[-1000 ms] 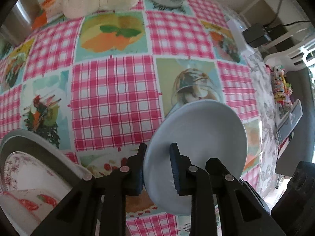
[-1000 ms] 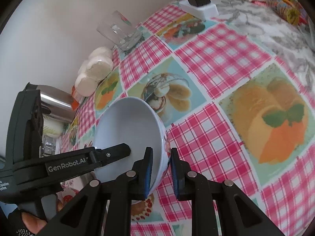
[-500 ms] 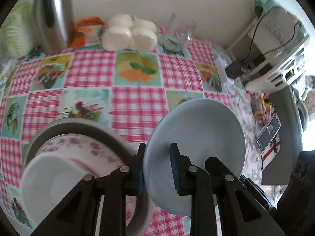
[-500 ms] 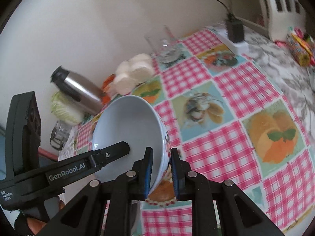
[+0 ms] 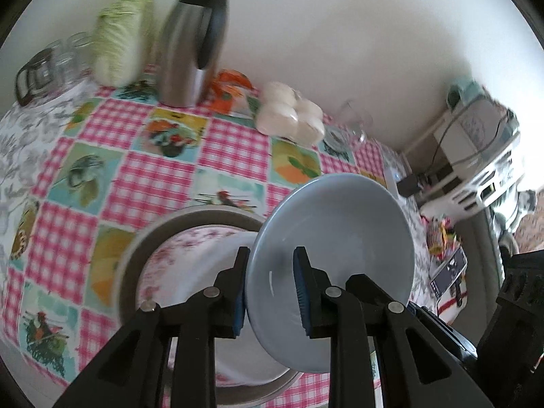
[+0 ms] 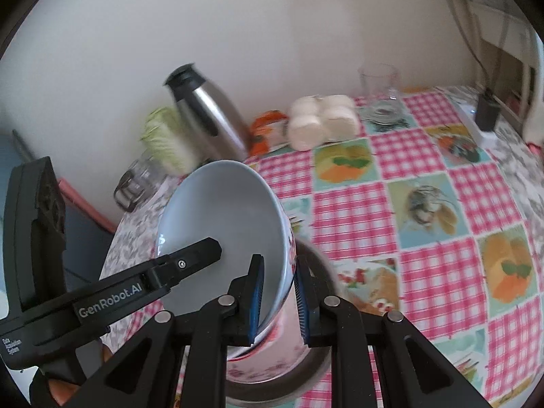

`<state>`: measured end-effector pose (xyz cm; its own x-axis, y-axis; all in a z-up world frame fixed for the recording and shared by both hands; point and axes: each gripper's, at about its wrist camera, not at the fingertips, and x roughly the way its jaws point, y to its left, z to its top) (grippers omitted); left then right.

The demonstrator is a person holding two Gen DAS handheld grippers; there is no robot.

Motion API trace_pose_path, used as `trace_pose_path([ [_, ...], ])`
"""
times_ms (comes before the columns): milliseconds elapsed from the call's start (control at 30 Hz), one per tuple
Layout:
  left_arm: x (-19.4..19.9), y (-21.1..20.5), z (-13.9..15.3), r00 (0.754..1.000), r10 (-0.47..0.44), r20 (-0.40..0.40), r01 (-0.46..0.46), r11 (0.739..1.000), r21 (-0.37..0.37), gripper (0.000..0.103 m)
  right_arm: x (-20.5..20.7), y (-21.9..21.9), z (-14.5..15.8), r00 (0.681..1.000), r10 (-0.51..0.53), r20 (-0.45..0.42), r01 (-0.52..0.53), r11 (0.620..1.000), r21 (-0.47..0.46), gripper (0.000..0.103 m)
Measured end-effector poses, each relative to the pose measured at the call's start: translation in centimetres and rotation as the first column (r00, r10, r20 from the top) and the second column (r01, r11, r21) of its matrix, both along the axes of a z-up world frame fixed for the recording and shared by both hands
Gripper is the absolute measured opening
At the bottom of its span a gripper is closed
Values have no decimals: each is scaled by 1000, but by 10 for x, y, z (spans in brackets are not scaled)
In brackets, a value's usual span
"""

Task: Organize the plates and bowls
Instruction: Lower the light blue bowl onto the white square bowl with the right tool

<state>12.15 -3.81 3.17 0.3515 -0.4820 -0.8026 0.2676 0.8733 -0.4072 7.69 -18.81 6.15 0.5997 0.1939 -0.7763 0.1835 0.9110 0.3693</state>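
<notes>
Two grippers clamp one pale blue bowl [image 5: 335, 258] by opposite sides of its rim, holding it tilted above the table. Left gripper [image 5: 270, 292]: blue pads closed on the bowl's near rim, one pad outside the wall and one inside. Right gripper [image 6: 278, 301]: pads likewise closed on the rim, the bowl's floral outer wall showing between them.

Below the bowl, at 7 o'clock from it in the left wrist view, sits a grey plate [image 5: 136, 251] carrying a pink-flowered dish [image 5: 183, 255]; whether the blue bowl touches this stack cannot be told.

Left wrist view only: a phone [image 5: 448, 272] at 3 o'clock on a side surface, and white appliances [image 5: 482, 156] at 2 o'clock.

Right wrist view only: the left gripper's black body reaching in from 8 o'clock across the bowl's interior, and a power strip [image 6: 479, 129] at 2 o'clock.

Both views: steel thermos [image 5: 193, 44] and cabbage [image 5: 119, 40] at 11 o'clock against the wall, white rolls [image 5: 292, 115] and a clear glass [image 6: 379, 78] at 12 to 1 o'clock, on a pink-checked tablecloth [image 5: 136, 176].
</notes>
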Motion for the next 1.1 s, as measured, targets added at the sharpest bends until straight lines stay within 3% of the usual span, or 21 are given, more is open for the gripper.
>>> trace_pose_path([
  [333,-9,50,13,997,64,51,-61,997,-48,25,7,45,1,994,106,-6,-106,994,-18,19],
  [700,-14,39,1,999,12,32,-11,999,-30,25,5,41,-7,995,73,-62,-78,993,-87,19],
  [1100,-13,36,-9,1000,18,23,-18,1000,11,25,11,44,-20,991,83,-108,-96,988,-120,20],
])
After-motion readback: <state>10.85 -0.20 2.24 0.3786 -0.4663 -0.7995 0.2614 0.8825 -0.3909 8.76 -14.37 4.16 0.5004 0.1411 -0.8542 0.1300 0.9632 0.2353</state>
